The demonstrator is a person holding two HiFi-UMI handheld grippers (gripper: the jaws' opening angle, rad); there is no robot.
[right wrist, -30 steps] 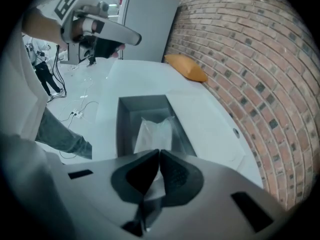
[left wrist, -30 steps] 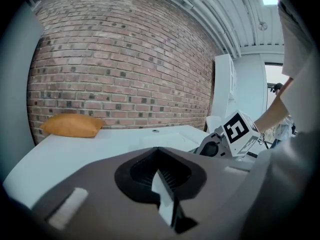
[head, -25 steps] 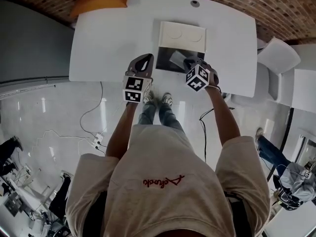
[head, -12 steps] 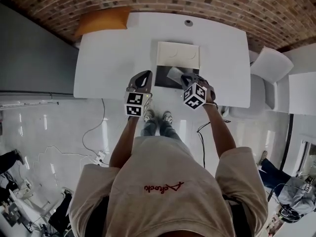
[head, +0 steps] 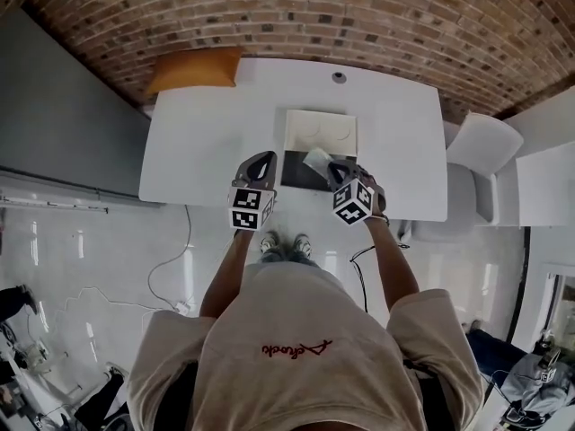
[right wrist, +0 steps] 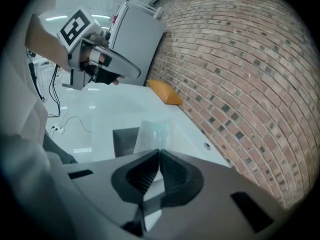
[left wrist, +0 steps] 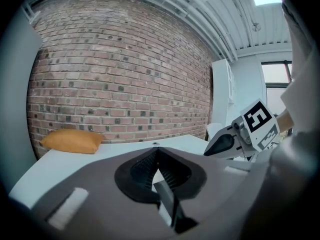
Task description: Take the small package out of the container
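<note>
Bright, even light — strong fisheye bending at the edges, dark vignetted corners.

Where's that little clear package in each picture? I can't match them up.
Head view: small package near centre, over the dark container, held by the right gripper.
Left gripper view: cannot make it out.
Right gripper view: just below centre, poking past the jaws.
Shared landmark: orange cushion, in all three.

Beige T-shirt (head: 305, 330), red script; jeans (head: 286, 253); grey left gripper (head: 260, 158) and right gripper (head: 331, 167) with black-and-white marker cubes (head: 252, 209).
</note>
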